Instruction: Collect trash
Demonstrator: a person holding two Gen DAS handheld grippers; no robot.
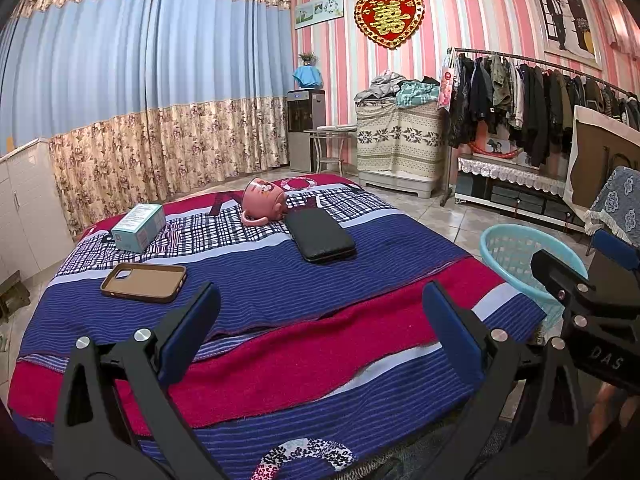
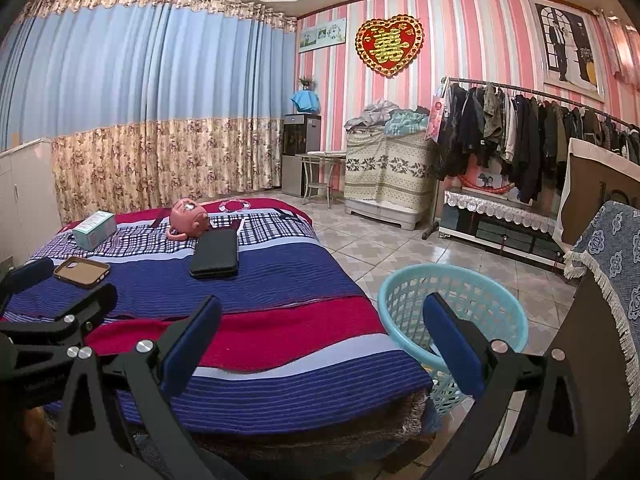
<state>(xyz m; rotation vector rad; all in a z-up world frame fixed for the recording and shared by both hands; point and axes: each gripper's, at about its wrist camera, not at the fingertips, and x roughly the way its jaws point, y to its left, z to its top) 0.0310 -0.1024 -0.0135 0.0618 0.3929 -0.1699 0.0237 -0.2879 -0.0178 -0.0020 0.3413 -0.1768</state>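
A low table under a blue, red and white cloth (image 1: 280, 292) holds a light blue box (image 1: 139, 227), a brown phone case (image 1: 144, 282), a tipped pink mug (image 1: 264, 201) and a black flat case (image 1: 320, 235). A light blue basket (image 2: 452, 320) stands on the floor to the table's right; it also shows in the left wrist view (image 1: 516, 256). My left gripper (image 1: 320, 332) is open and empty above the table's near edge. My right gripper (image 2: 322, 340) is open and empty between the table's right edge and the basket.
A clothes rack (image 2: 520, 140) and a low cabinet (image 2: 500, 220) line the right wall. A covered chair (image 2: 612, 264) stands at the near right. A covered appliance (image 2: 384, 168), a small table and a water dispenser (image 2: 300, 152) stand at the back. Tiled floor (image 2: 380, 248) lies beyond the basket.
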